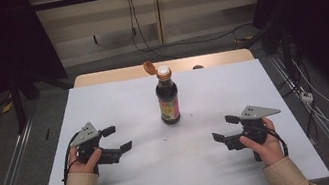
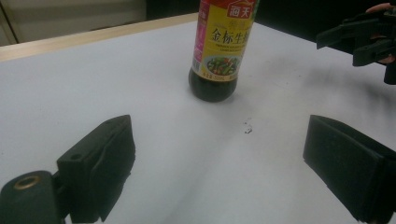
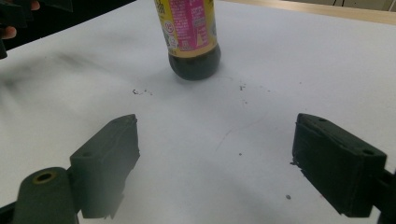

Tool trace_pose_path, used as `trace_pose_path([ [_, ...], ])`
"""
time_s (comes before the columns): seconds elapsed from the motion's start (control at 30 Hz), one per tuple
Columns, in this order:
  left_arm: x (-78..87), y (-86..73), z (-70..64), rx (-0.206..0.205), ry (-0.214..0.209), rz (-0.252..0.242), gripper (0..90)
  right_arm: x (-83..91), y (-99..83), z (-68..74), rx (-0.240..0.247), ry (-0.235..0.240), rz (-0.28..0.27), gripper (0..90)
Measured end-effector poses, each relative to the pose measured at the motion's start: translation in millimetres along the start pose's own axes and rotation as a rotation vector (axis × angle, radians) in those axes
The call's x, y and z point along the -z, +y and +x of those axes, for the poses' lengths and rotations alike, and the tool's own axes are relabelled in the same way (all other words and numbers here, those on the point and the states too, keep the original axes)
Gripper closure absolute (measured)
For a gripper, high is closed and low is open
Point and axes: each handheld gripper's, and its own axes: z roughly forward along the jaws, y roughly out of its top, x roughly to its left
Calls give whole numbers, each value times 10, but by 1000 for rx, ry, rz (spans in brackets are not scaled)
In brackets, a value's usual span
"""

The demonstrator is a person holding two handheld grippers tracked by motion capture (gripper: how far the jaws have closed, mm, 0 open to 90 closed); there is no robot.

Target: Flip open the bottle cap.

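A dark soy sauce bottle (image 1: 167, 98) stands upright at the middle of the white table top (image 1: 104, 107), its orange flip cap (image 1: 149, 67) hinged open. My left gripper (image 1: 117, 138) rests on the table to the bottom left of the bottle, open and holding nothing. My right gripper (image 1: 224, 128) rests to the bottom right, also open and holding nothing. In the left gripper view the bottle (image 2: 218, 51) stands well ahead of my open left gripper (image 2: 224, 158). In the right gripper view the bottle (image 3: 191, 39) is likewise ahead of my open right gripper (image 3: 215, 158).
A wooden strip (image 1: 109, 76) shows along the table's far edge. Small dark specks (image 3: 140, 91) dot the white surface near the bottle. Metal rails (image 1: 8, 169) run along both sides of the table, with cables (image 1: 315, 97) on the floor at right.
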Motion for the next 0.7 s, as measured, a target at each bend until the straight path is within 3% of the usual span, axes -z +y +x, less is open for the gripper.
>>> trace_pose_path([
  [0.7, 171, -119, 44, 3, 6, 16, 88, 178, -147, -59, -2, -20, -10, 146],
])
